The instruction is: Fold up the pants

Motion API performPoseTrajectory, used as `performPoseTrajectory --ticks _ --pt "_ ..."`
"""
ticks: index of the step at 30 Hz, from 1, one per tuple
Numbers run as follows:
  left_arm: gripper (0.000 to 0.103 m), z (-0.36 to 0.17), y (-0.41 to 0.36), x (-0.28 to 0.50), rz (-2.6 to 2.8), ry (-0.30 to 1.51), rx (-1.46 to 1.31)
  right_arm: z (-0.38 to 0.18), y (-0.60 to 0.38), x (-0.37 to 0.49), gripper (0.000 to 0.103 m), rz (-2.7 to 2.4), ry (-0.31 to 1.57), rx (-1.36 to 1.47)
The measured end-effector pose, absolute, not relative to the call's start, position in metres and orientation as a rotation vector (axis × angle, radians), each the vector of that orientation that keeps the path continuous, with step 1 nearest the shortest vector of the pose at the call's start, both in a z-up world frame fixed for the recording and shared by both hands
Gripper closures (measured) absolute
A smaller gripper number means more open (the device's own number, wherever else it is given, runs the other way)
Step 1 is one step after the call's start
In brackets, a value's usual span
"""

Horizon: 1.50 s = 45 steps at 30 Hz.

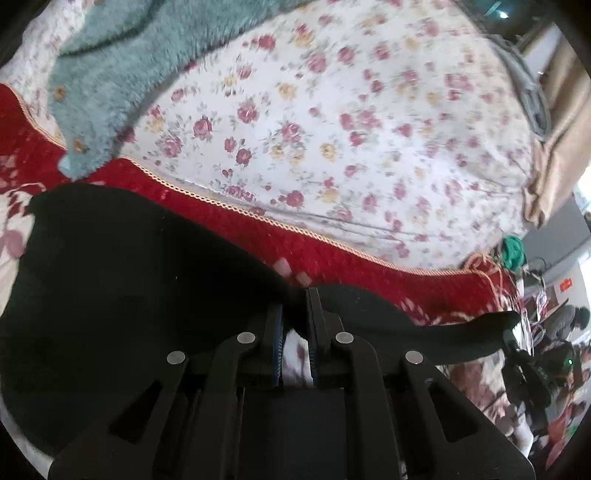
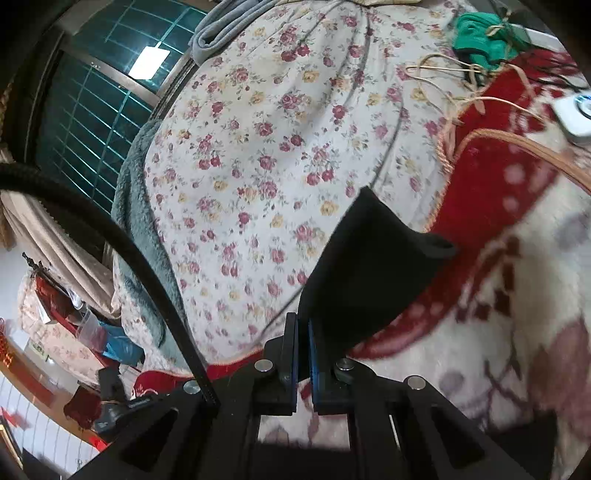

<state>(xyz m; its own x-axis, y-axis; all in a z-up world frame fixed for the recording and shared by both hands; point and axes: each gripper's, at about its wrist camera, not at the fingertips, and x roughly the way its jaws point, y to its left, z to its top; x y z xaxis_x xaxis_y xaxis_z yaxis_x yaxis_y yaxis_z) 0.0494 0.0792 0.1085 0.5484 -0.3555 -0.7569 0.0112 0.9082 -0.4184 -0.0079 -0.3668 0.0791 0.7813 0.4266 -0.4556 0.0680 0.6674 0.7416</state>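
Black pants [image 1: 122, 280] spread over the red and white blanket [image 1: 332, 254] on a bed. In the left wrist view my left gripper [image 1: 296, 295] is shut on the pants' upper edge, with the cloth stretching left in a broad dark mass and right in a narrow strip. In the right wrist view my right gripper [image 2: 302, 319] is shut on another part of the black pants [image 2: 369, 266], which rise from its tips as a lifted flap with a rolled hem at the right. Both grippers hold the cloth up off the blanket.
A floral sheet [image 1: 332, 122] covers the bed beyond the blanket. A teal fluffy garment [image 1: 122, 66] lies at the far left. Green cloth and tan cords [image 2: 476, 37] sit at the bed's far corner. A grey towel [image 2: 221, 29], a window and room clutter lie beyond.
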Motion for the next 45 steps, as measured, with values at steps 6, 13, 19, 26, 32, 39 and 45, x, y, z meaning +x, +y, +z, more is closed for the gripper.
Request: performPoseTrajectory --ticks 6,13,19,26,32,39,45 --pt "0.093 0.104 0.074 -0.025 -0.242 0.918 -0.304 0.046 -0.366 -0.073 0.099 0.189 0.717 0.879" --pt "0.093 0.053 0.069 -0.064 -0.193 0.988 -0.255 -0.012 -0.368 -0.13 0.098 0.109 0.798 1.016" --pt "0.093 0.033 0.071 -0.066 -0.176 1.026 -0.27 -0.03 -0.375 -0.138 0.084 0.06 0.766 1.128" --pt "0.093 0.038 0.072 -0.064 -0.184 1.034 -0.293 -0.026 -0.386 -0.138 0.098 0.037 0.675 1.149" --pt "0.093 0.051 0.062 -0.077 -0.235 1.002 -0.268 0.01 -0.389 -0.164 0.099 0.022 0.622 1.077" --pt "0.092 0.025 0.06 -0.075 -0.23 1.052 -0.273 -0.023 -0.396 -0.154 0.095 -0.111 0.829 1.109" --pt "0.081 0.036 0.083 -0.077 -0.233 1.069 -0.333 0.002 -0.398 -0.17 0.081 -0.184 0.804 1.026"
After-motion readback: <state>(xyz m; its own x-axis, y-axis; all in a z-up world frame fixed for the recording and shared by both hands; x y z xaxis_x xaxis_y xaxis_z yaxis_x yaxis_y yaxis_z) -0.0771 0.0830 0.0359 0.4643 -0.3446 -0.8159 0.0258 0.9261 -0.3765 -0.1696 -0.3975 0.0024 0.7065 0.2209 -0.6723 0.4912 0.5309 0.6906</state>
